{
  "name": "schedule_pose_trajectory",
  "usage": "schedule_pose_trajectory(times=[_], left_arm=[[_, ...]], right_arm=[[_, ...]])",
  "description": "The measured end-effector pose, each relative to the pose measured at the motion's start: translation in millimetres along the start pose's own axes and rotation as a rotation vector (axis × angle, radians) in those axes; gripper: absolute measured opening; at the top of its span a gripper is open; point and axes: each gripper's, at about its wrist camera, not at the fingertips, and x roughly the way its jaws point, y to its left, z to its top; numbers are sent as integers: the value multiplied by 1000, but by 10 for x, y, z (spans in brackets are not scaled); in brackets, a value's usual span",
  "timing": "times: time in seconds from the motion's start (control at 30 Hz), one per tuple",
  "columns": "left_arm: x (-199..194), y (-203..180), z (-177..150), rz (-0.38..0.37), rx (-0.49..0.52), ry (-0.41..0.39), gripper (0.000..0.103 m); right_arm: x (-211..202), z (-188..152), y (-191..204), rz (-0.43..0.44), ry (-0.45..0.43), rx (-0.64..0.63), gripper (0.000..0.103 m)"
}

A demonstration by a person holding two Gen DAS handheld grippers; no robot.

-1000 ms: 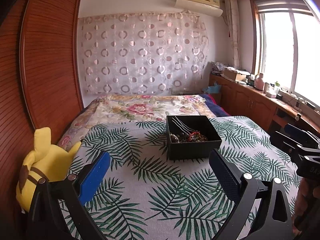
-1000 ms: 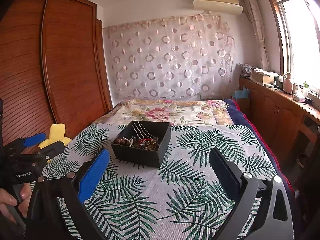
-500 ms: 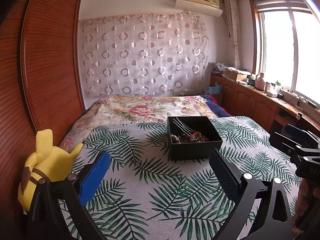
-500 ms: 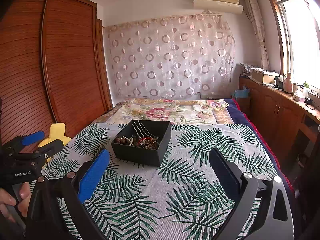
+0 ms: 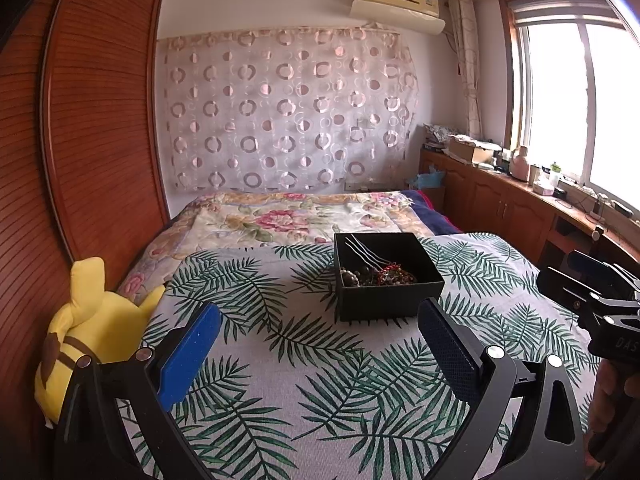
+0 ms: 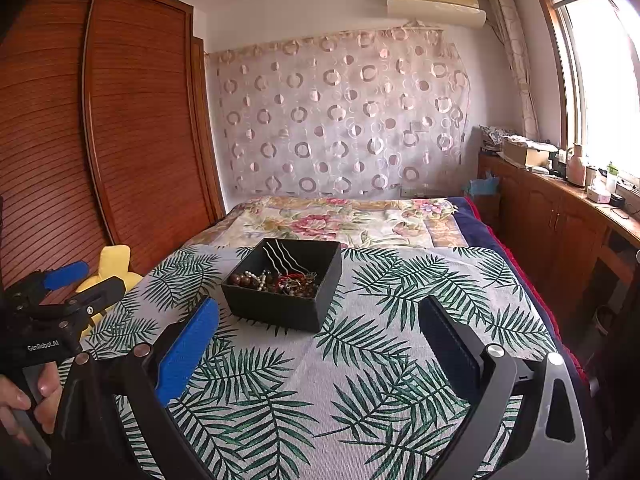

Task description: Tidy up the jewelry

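A yellow plush toy [image 5: 86,332] lies at the left edge of the bed, against the wooden wardrobe. The left gripper [image 5: 318,340] hovers over the palm-leaf bedspread [image 5: 280,360], jaws wide apart, holding nothing. The square black box [image 5: 386,276], holding tangled bead jewelry [image 6: 276,280], sits mid-bed. The right gripper [image 6: 318,340] is likewise spread wide and empty.
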Motion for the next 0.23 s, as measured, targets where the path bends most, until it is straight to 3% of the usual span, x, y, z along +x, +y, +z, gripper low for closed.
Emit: schedule_pose_trajectory(times=[0.23], left_arm=[[-7,-26,9,-2,6,-3,95]], right_arm=[[12,-42,-3,-1,-2,0,101]])
